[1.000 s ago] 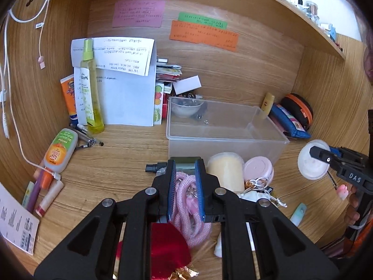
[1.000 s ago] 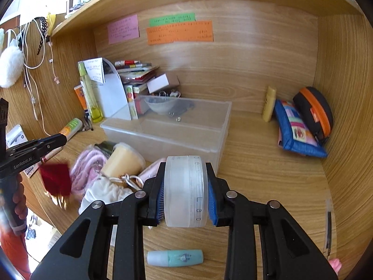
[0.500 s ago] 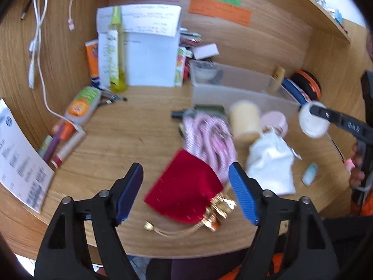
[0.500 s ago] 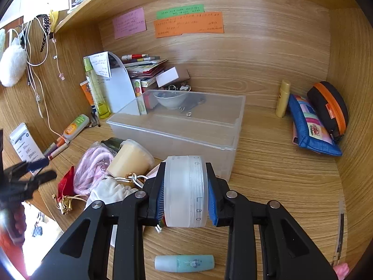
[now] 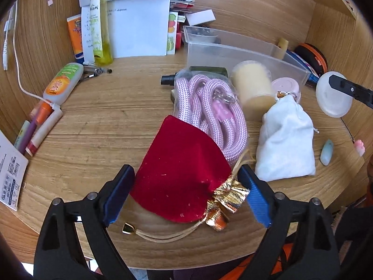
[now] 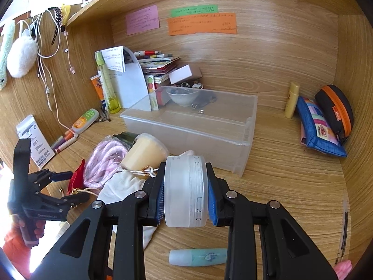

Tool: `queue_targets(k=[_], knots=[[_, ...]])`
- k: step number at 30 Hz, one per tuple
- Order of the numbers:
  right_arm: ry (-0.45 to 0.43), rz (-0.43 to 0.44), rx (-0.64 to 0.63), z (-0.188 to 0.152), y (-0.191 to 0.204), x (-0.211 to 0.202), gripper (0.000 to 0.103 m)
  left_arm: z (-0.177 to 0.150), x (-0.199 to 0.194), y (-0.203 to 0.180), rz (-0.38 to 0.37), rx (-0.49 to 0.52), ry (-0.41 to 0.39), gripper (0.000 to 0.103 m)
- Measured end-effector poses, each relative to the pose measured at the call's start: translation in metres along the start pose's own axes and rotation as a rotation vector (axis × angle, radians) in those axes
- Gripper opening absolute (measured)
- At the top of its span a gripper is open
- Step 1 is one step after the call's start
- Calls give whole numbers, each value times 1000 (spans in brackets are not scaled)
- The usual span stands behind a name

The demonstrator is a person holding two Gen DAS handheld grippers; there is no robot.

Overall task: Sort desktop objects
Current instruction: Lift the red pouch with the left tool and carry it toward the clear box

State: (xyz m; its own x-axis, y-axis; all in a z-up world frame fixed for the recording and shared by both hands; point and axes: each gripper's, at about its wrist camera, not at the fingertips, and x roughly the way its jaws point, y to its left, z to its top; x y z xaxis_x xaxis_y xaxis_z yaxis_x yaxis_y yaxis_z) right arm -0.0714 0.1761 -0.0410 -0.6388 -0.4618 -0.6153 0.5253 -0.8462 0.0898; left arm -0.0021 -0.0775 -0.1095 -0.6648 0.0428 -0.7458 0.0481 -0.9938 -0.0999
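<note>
My left hand-held gripper gapes around the red pouch at the tabletop's front edge; my right hand-held gripper clamps a frosted jar, hiding what lies behind it.

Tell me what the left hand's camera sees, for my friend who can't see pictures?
The left gripper is open, its blue fingers either side of a red velvet pouch lying on the wooden desk. Behind the pouch lie a pink rope, a white cloth bag and a clear plastic box.
</note>
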Motion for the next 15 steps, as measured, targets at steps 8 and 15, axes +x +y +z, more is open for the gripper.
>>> queue_targets(k=[8,15], knots=[[4,55,-6,-2,21,2,27,-7,-2,-8,44,45,-33,57],[6,90,-24,-1,40,4,27,-6,-22,-1,21,-19,-93,31]])
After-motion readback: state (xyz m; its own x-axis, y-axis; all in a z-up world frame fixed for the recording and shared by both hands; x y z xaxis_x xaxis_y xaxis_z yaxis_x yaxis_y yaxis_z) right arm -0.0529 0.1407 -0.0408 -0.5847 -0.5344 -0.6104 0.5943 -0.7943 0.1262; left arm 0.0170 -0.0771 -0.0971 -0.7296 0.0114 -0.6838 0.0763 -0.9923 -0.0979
